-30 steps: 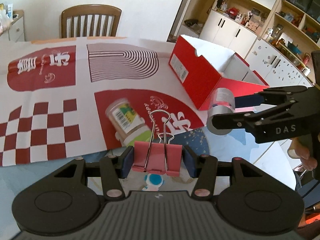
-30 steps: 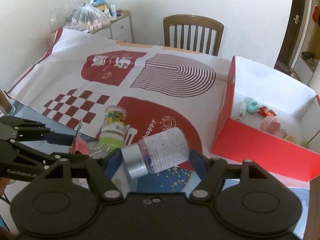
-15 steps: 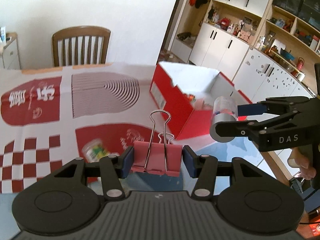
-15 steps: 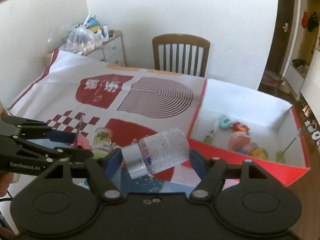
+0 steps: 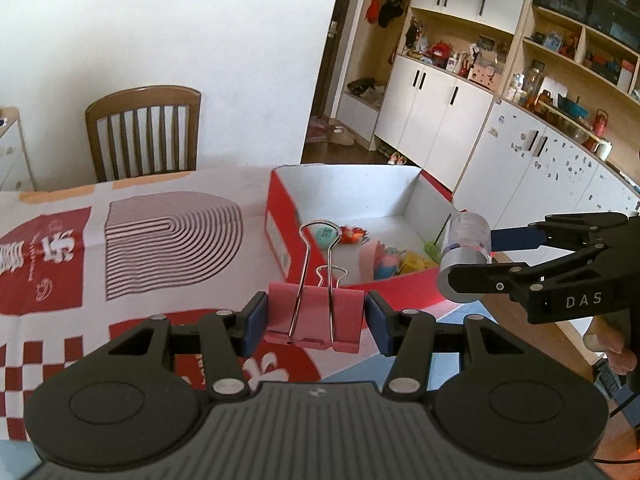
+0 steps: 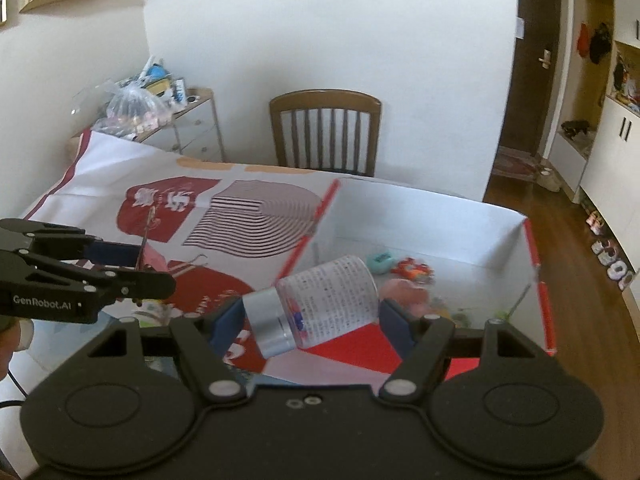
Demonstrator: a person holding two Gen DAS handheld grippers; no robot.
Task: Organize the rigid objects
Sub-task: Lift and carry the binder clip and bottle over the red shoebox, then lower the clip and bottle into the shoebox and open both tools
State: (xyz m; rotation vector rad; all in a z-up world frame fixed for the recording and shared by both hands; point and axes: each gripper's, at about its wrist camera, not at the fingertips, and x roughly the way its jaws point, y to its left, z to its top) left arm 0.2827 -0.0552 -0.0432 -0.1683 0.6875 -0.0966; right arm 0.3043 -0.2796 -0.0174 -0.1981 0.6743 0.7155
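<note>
My left gripper [image 5: 316, 320] is shut on a pink binder clip [image 5: 314, 316] with wire handles, held in the air near the front wall of a red cardboard box [image 5: 280, 220]. My right gripper [image 6: 310, 316] is shut on a clear bottle with a silver cap [image 6: 320, 300], held tilted above the front of the box [image 6: 536, 264]. The bottle also shows in the left wrist view [image 5: 466, 252] at the box's right end. The left gripper shows in the right wrist view [image 6: 132, 268], left of the box. Several small toys [image 5: 384, 260] lie inside the box.
The table carries a red and white printed sheet [image 5: 172, 240]. A wooden chair [image 5: 144, 128] stands at the far edge. White cabinets and shelves [image 5: 480, 120] fill the right side. A small cabinet with bags [image 6: 160, 120] stands at far left.
Both grippers rose from the table and moved toward the red box with their objects. The green-capped jar on the sheet has dropped out of view.
</note>
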